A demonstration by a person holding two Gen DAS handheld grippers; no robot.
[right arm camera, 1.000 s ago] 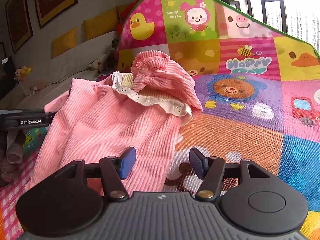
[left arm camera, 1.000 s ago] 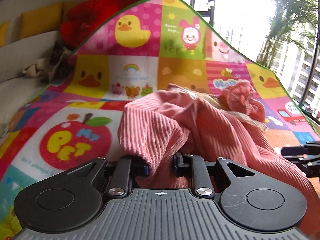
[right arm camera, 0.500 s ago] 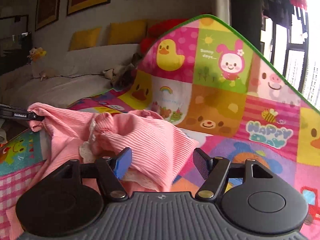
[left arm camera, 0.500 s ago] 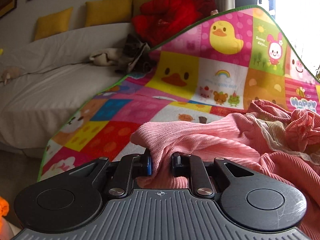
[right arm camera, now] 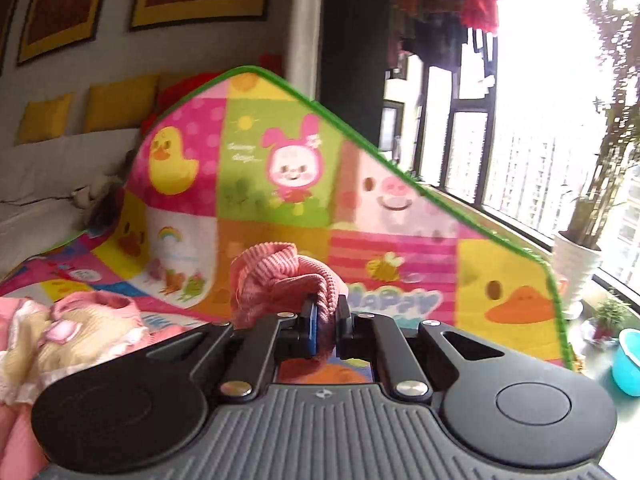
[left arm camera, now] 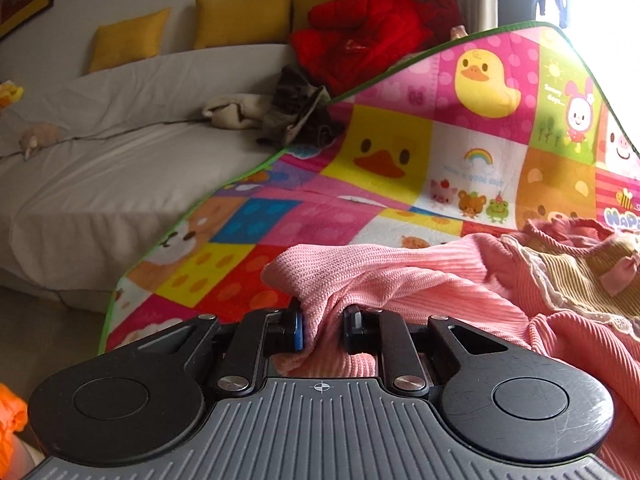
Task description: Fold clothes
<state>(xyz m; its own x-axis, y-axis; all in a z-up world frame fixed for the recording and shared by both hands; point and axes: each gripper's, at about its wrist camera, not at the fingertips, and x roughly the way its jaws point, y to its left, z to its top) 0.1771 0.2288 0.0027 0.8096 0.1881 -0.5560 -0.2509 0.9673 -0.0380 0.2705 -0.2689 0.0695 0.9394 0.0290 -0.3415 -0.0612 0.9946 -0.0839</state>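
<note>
The folding has only just begun: the pink top lies all bunched up on the mat, with the left gripper and right gripper jaws each pinching a bit of it.

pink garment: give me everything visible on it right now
The pink garment is a ribbed knit, soft and crumpled, lying on the cartoon play mat. Around the chest it has a white lace trim bordering a beige corduroy-like panel with a small pink bow. The left gripper pinches a bunched edge of the knit. The right gripper is clamped on a gathered, cuff-like end, held up off the mat. The fabric sags in folds between the two grips; nothing looks folded yet.
</note>
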